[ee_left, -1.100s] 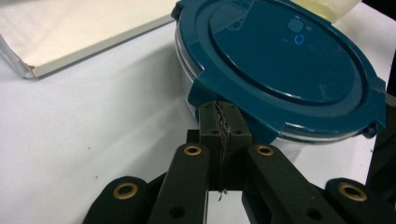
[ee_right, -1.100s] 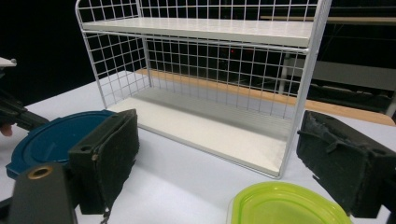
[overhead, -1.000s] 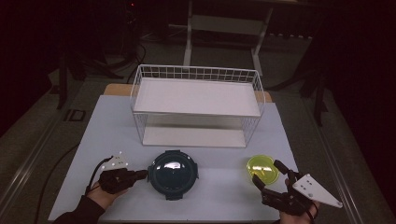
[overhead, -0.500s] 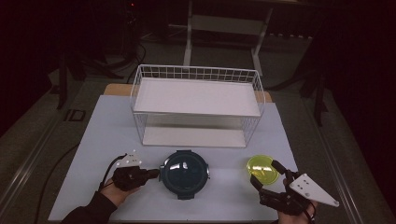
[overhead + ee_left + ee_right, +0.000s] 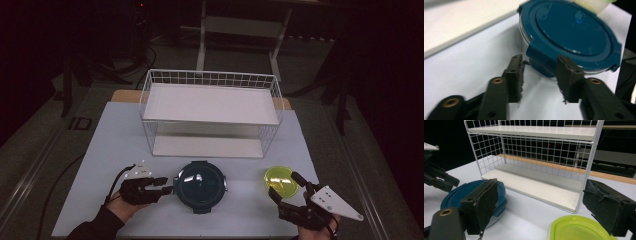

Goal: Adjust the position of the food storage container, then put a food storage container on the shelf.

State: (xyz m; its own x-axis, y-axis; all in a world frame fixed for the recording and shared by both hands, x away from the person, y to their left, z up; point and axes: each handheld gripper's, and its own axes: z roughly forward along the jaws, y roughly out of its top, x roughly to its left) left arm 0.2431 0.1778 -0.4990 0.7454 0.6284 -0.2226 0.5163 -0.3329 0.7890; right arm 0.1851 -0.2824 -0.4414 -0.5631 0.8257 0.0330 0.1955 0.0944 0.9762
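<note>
The left hand-held gripper (image 5: 167,186) is being held low over the desk (image 5: 100,150), and its jaws have just been opening: they are now being kept partly apart, on either side of a clip tab of the blue lidded container (image 5: 201,185). In the left gripper view the tab of the container (image 5: 571,32) is seen between the two pads (image 5: 515,77), one pad tip looking close to or just touching it and the other being apart from it, so nothing is being gripped. The container is being left flat on the desk, just in front of the white wire rack (image 5: 210,112) and near the front edge.

The right hand-held gripper (image 5: 285,185) is being held wide open, with nothing clamped, its jaws being spread to either side of the near rim of the yellow-green lidded container (image 5: 281,180). In the right gripper view that container (image 5: 579,230) is seen lying between and below the pads (image 5: 484,205), which are not touching it. It is being left on the desk, well to the right of the blue one, near the rack's right front corner (image 5: 584,182).
</note>
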